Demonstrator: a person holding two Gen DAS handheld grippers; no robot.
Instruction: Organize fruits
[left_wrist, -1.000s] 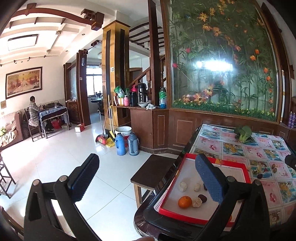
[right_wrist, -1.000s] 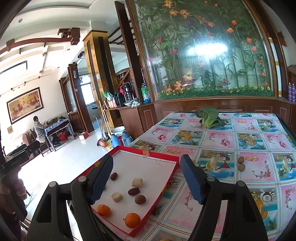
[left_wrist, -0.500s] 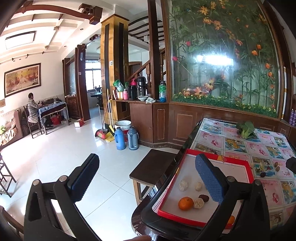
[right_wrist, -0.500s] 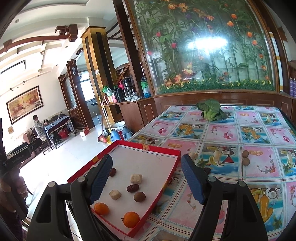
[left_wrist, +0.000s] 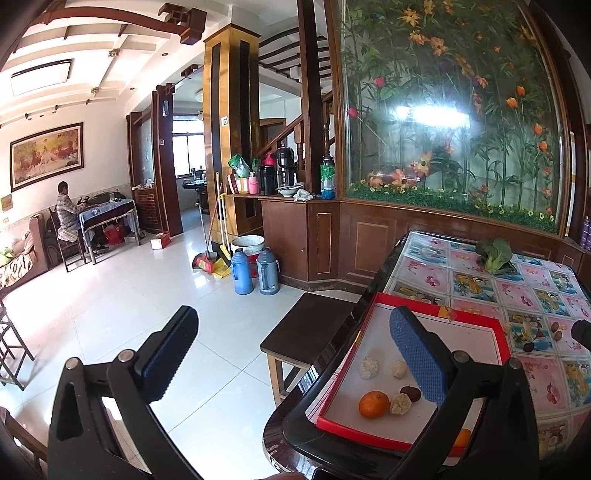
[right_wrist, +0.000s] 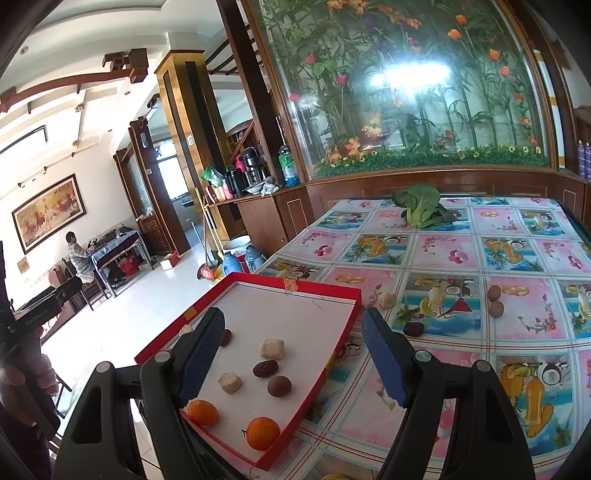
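A red-rimmed white tray (right_wrist: 317, 291) lies at the table's left edge and also shows in the left wrist view (left_wrist: 476, 317). It holds two oranges (right_wrist: 263, 432), pale cubes (right_wrist: 272, 348), a red date (right_wrist: 265, 368) and a brown round fruit (right_wrist: 279, 386). On the tablecloth lie a pale cube (right_wrist: 386, 300), a red date (right_wrist: 413, 328) and two walnuts (right_wrist: 495, 301). My right gripper (right_wrist: 291, 354) is open and empty above the tray's near right side. My left gripper (left_wrist: 291, 354) is open and empty, off the table's left edge over the floor.
A green bok choy (right_wrist: 421, 206) lies at the table's far side. A dark wooden stool (left_wrist: 306, 328) stands beside the table. Two thermos flasks (left_wrist: 255, 271) and a broom stand on the floor. A wooden partition with a flower panel (right_wrist: 406, 110) backs the table.
Both grippers have drifted slightly; the left view has lifted a little and the right has moved closer over the tray. Both stay open. No fruit has moved.
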